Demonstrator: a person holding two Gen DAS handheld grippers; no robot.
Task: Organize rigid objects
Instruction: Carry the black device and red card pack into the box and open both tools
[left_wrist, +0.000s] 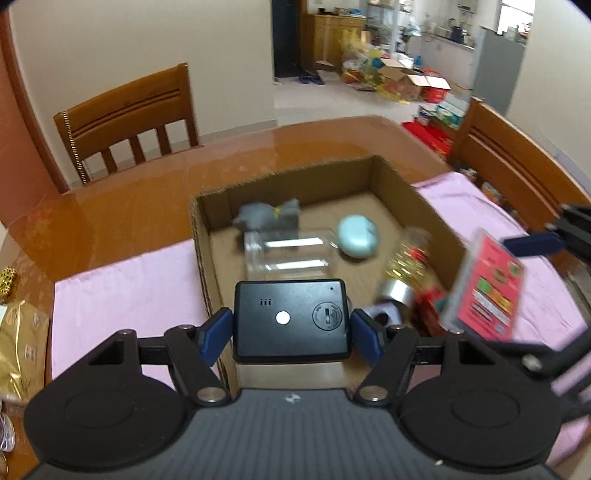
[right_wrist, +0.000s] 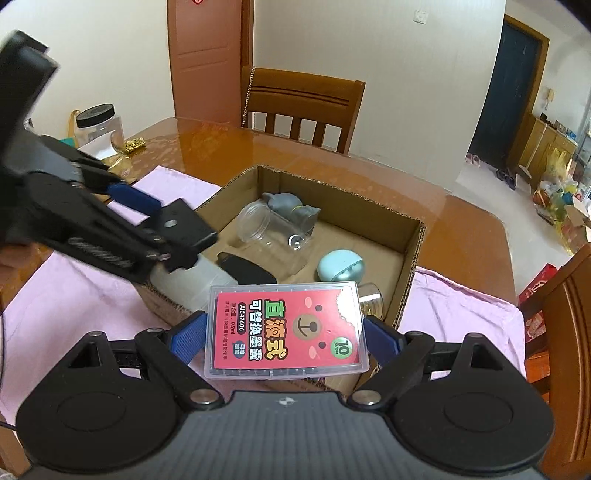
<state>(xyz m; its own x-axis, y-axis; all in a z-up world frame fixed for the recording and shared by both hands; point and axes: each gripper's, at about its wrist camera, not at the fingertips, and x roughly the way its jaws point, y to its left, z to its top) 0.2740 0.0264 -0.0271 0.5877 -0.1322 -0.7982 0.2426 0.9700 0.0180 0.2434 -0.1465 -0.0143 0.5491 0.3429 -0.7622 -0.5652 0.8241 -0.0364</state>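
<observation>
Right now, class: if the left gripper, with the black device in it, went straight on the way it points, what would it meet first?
Probably the clear jar lying on its side in the cardboard box. It sits directly beyond the black device that the left gripper holds. Depth is uncertain, so the box floor might come first.

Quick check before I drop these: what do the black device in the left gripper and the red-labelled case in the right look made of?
Black device: looks like matte hard plastic, with moulded rounded corners and a coin-slot cover. Red-labelled case: clear glossy rigid plastic, likely; its see-through rim shows around a printed red label. Cardboard box: corrugated, with fluting visible on its cut edge.
</observation>
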